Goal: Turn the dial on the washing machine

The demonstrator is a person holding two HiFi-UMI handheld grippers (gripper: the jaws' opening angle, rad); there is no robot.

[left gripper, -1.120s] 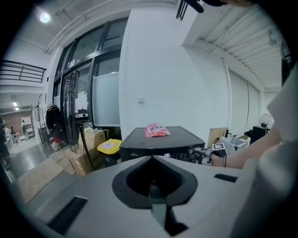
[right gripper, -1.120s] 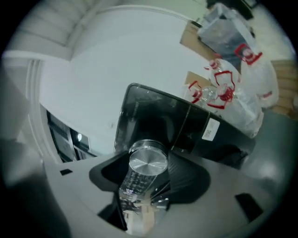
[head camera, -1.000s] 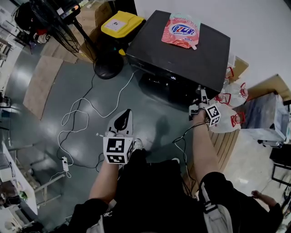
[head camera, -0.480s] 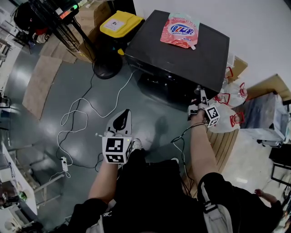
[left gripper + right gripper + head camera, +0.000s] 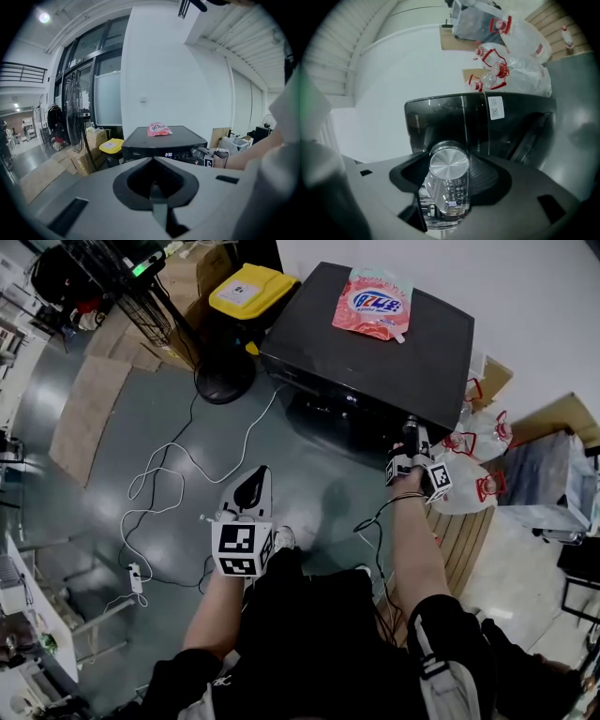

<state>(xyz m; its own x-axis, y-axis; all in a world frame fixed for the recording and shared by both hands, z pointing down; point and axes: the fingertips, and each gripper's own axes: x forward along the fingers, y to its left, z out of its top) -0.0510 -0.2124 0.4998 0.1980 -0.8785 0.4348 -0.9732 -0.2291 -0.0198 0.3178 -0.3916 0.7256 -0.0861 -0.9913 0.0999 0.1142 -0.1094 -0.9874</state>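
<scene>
**Right gripper (image 5: 410,439) clenched on dial (image 5: 449,165): rotation step**

Nearest, at 11 o'clock, the left gripper (image 5: 249,491) is held low, its jaws closed on nothing. At 1 o'clock, the dial is gripped between the right jaws at the front panel of the washing machine (image 5: 375,343). Rotation is judged to be in hand; a wrist roll about the dial axis is called for. Elbow room is limited at 2 o'clock by plastic jugs (image 5: 478,442).

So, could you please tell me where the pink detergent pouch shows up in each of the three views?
Head view: the pink detergent pouch lies upper centre-right, on the washing machine.
Left gripper view: small, mid-frame, atop the same machine.
Right gripper view: not in it; the dial sits between the jaws.
Shared landmark: the black washing machine.
</scene>
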